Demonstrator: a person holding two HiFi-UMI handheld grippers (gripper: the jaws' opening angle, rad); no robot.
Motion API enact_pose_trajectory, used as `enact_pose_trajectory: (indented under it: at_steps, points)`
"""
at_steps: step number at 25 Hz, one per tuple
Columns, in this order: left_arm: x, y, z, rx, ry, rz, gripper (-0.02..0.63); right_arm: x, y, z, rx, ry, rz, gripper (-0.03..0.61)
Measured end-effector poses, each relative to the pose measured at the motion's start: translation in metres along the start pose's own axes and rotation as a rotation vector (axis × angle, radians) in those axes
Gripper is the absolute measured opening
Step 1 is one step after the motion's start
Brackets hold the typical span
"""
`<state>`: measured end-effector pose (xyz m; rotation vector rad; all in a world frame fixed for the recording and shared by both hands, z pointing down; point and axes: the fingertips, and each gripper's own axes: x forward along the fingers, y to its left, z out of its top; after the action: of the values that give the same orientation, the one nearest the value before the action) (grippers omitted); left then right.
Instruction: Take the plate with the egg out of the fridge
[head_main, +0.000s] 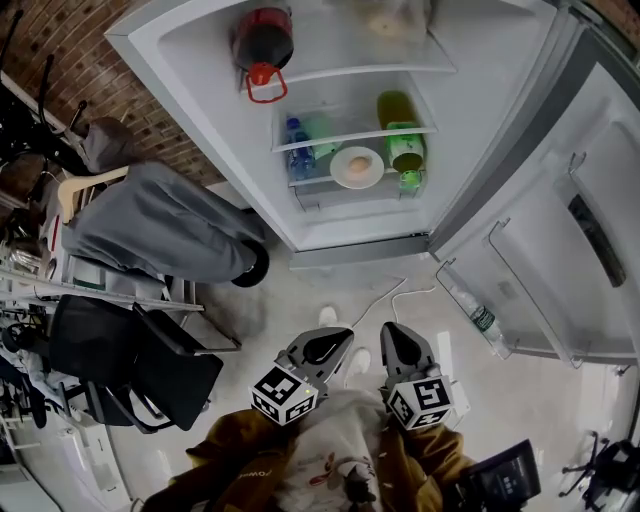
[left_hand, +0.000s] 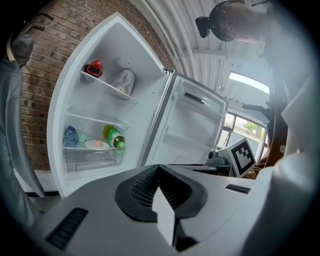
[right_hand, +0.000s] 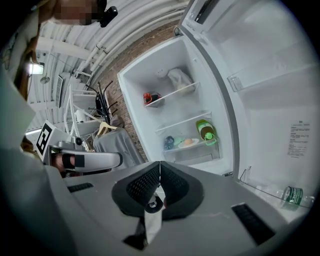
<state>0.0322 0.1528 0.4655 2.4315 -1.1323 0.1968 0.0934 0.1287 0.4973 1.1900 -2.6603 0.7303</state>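
The white plate (head_main: 357, 168) with a pale egg (head_main: 358, 163) sits on the lower shelf of the open fridge (head_main: 205, 60). It also shows small in the left gripper view as the plate (left_hand: 97, 145) and in the right gripper view as the plate (right_hand: 187, 142). A green bottle (head_main: 404, 146) lies right of it and a blue bottle (head_main: 299, 157) left of it. My left gripper (head_main: 341, 334) and right gripper (head_main: 390, 330) are both shut and empty, held close to my body, well short of the fridge.
The fridge door (head_main: 560, 230) stands open to the right, with a bottle (head_main: 483, 320) in its lower rack. A red-capped dark bottle (head_main: 262, 45) lies on the upper shelf. A grey garment on a chair (head_main: 160, 225) and a black chair (head_main: 140, 360) stand left. A white cable (head_main: 385, 297) runs on the floor.
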Motion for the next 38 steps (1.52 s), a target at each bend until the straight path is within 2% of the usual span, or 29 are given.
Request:
enact_pose_trajectory:
  at_steps: [5, 10, 13, 25, 30, 33, 35, 38]
  points:
    - [0.015, 0.027, 0.011, -0.044, 0.000, -0.020, 0.008, 0.023, -0.010, 0.012, 0.009, 0.008, -0.034, 0.006]
    - [0.038, 0.079, 0.015, -0.261, -0.026, -0.030, 0.009, 0.058, -0.021, 0.027, 0.015, 0.009, -0.071, 0.006]
    - [0.053, 0.104, 0.018, -0.320, -0.013, -0.044, 0.008, 0.079, -0.024, 0.036, 0.010, 0.006, -0.079, 0.006]
    - [0.089, 0.158, 0.035, -0.319, 0.047, -0.140, 0.009, 0.155, -0.040, 0.055, 0.013, -0.001, -0.145, 0.006]
    - [0.097, 0.171, 0.041, -0.315, 0.068, -0.193, 0.008, 0.174, -0.044, 0.057, 0.025, -0.011, -0.184, 0.006]
    - [0.104, 0.178, 0.040, -0.305, 0.094, -0.196, 0.008, 0.179, -0.048, 0.057, 0.031, -0.014, -0.210, 0.006]
    - [0.110, 0.181, 0.040, -0.326, 0.100, -0.207, 0.009, 0.181, -0.052, 0.058, 0.029, -0.012, -0.222, 0.006]
    - [0.118, 0.175, 0.052, -0.409, 0.049, -0.271, 0.009, 0.185, -0.062, 0.056, 0.010, 0.011, -0.219, 0.006]
